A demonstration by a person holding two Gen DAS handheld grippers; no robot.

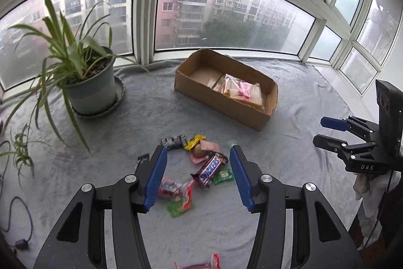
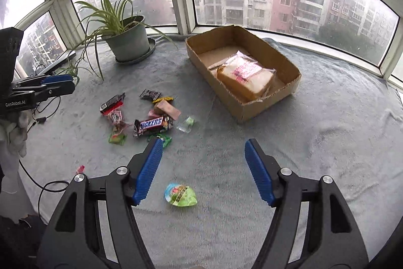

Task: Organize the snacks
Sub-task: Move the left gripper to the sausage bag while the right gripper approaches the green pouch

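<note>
The brown Snickers bar in its glossy wrapper [image 1: 211, 169] lies in the middle of a loose scatter of small sweets on the grey fleece blanket [image 1: 126, 117], and in the left wrist view it sits directly ahead of the left gripper [image 1: 198, 151], between the lines of its 2 blue pads. Its long axis runs diagonally there, from near-left to far-right, so it lies neither square across the jaws nor along them; a judgement only, but a small twist of the wrist would likely be needed to close across its narrow width. The left gripper's jaws stand wide apart and hold nothing. Around the bar lie a green sachet [image 1: 223, 176], a red-and-white sweet packet [image 1: 169, 189] and a yellow wrapper [image 1: 193, 141], close enough to be caught along with it. The right gripper [image 2: 202, 145] is likewise spread wide and empty, and from it the pile lies off to the left, with only a green jelly cup [image 2: 180, 194] near its pads. So the left hand appears the nearer one for the bar. Beyond the pile, to the far right, stands the open brown cardboard box [image 1: 199, 90], already holding 1 clear-bagged bread loaf [image 1: 241, 90]. A potted spider plant [image 1: 88, 82] stands well apart at the left.
</note>
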